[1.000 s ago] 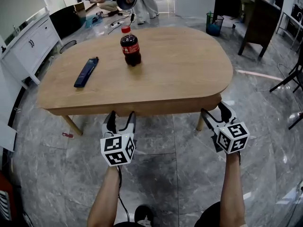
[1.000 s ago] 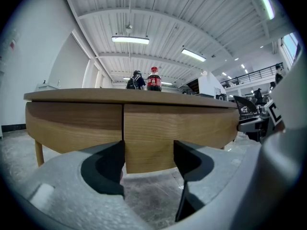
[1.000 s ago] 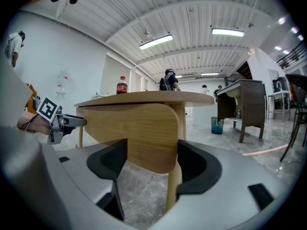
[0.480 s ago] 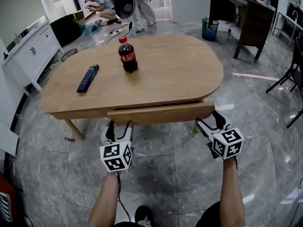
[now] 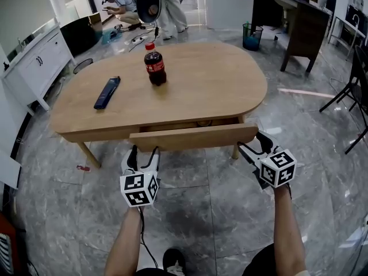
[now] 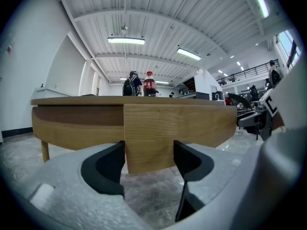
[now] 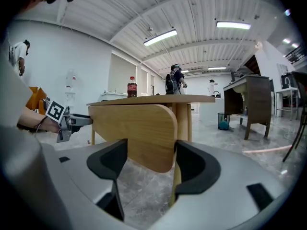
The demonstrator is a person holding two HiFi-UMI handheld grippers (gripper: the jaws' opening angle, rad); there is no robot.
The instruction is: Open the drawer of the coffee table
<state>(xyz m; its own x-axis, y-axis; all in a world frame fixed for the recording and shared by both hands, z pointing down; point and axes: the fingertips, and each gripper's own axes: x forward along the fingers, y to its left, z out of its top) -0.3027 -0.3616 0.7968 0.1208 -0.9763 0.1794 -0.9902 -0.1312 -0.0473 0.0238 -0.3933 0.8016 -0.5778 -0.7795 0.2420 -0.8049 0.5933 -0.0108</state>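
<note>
Left gripper and right gripper, one in each of a person's hands, reach up to the lower edge of the drawer front of the coffee table in the head view. The left gripper is at the front's left end and the right gripper at its right end, and the drawer front stands out clear of the table's edge. Well beyond the left gripper, a cola bottle stands upright on the surface, with a dark remote control lying further left.

Left gripper view: the jaws are partly apart and clamp nothing. The left end of the drawer front fills the gap between them and runs on behind the right jaw.

Right gripper view: the jaws are likewise partly apart with no grip. The rounded right end of the drawer front sits in the gap, just above the tips
</note>
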